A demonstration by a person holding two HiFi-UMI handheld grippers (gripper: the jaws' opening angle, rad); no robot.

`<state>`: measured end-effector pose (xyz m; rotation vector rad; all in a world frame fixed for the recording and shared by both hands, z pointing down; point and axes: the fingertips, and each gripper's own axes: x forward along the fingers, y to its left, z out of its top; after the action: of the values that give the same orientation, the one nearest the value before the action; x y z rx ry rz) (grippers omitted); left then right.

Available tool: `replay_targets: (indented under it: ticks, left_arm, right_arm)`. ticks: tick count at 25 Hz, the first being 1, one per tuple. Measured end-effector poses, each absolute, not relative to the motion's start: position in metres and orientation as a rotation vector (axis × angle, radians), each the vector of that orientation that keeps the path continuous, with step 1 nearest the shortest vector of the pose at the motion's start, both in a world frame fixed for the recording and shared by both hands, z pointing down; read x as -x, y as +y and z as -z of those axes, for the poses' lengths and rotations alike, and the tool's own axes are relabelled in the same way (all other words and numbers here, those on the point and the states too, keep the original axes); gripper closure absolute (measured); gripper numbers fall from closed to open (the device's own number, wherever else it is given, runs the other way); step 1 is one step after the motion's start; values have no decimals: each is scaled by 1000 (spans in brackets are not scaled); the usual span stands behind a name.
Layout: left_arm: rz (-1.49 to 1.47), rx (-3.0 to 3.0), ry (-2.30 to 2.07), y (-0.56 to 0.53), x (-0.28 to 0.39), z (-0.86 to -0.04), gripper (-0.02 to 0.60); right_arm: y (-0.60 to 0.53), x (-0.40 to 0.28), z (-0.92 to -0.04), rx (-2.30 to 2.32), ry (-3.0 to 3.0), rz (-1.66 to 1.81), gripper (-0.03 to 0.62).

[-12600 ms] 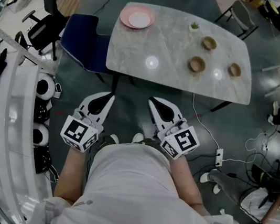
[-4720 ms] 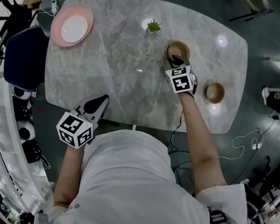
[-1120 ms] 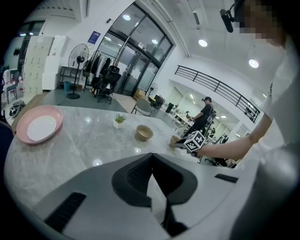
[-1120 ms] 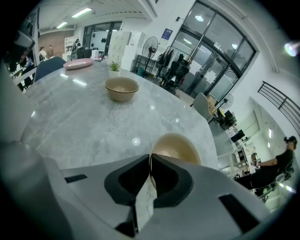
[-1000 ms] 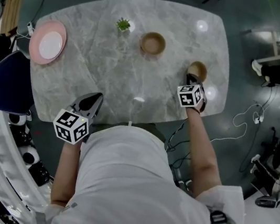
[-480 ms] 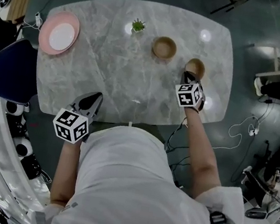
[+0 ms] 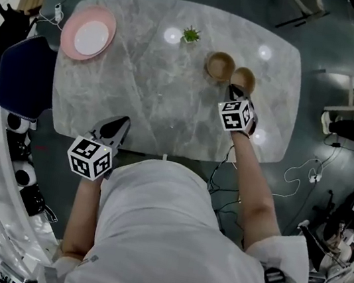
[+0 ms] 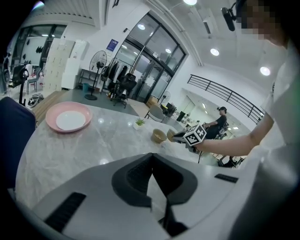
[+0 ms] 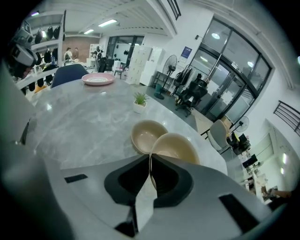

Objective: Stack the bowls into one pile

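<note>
My right gripper (image 7: 236,93) is shut on the near rim of a tan bowl (image 7: 244,79) and holds it just right of a second tan bowl (image 7: 220,65) on the marble table (image 7: 137,97). In the right gripper view the held bowl (image 9: 177,146) tilts between the jaws of the right gripper (image 9: 151,159), and its left edge overlaps the resting bowl (image 9: 146,134). That resting bowl seems to sit in another one. My left gripper (image 7: 123,124) hangs at the table's near edge, shut and holding nothing. The left gripper (image 8: 152,157) faces across the table towards both bowls (image 8: 159,136).
A pink plate (image 7: 87,36) with a white dish on it lies at the table's far left. A small potted plant (image 7: 191,34) stands just left of the bowls. A blue chair (image 7: 23,75) is at the left end. Cables lie on the floor to the right.
My right gripper has carried its bowl leftwards across the table, from well apart to right beside the resting bowl. The left gripper has stayed at the near edge.
</note>
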<state>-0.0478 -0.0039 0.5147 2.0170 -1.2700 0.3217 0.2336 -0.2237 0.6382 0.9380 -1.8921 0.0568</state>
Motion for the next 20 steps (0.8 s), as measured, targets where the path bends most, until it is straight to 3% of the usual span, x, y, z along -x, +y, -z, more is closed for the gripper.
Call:
replay_targets:
  ticks: [20]
  left_arm:
    - [-281, -1906, -1353, 21, 69, -523, 580]
  right_arm:
    - [-238, -182, -641, -796, -1919, 45, 566]
